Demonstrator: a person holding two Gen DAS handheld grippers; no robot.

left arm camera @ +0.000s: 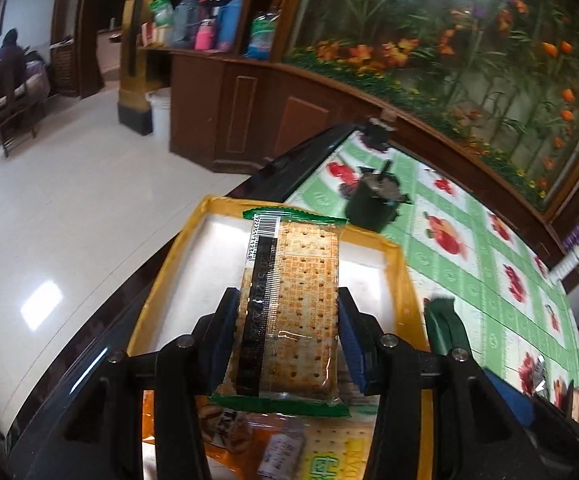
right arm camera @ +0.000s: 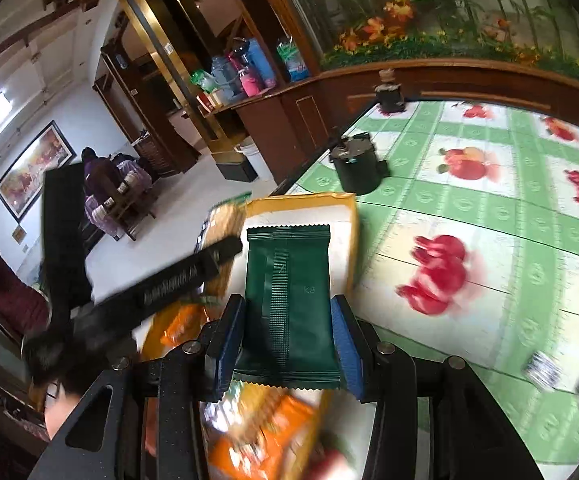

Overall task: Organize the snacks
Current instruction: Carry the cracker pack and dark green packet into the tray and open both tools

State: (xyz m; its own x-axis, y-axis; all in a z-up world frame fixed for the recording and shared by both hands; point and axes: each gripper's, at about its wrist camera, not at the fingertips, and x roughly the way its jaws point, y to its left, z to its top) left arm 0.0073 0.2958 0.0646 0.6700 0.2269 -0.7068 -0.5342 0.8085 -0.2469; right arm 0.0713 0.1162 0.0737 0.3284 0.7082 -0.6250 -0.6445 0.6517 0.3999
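My left gripper (left arm camera: 287,312) is shut on a clear cracker packet (left arm camera: 293,300) with green ends, held above a yellow-rimmed white box (left arm camera: 209,248). Several orange and yellow snack packs (left arm camera: 281,440) lie in the box's near end. My right gripper (right arm camera: 287,320) is shut on a dark green snack packet (right arm camera: 289,300), held over the same box (right arm camera: 345,216). The left gripper's black arm (right arm camera: 177,276) with the cracker packet (right arm camera: 221,232) shows at the left of the right wrist view. The green packet's edge (left arm camera: 443,320) shows in the left wrist view.
The table has a green and white fruit-pattern cloth (right arm camera: 489,220). A black round pot (right arm camera: 355,166) stands beyond the box, a small dark jar (right arm camera: 389,96) at the far edge. Small wrapped items (right arm camera: 541,368) lie at the right. A wooden cabinet (left arm camera: 289,112) stands behind.
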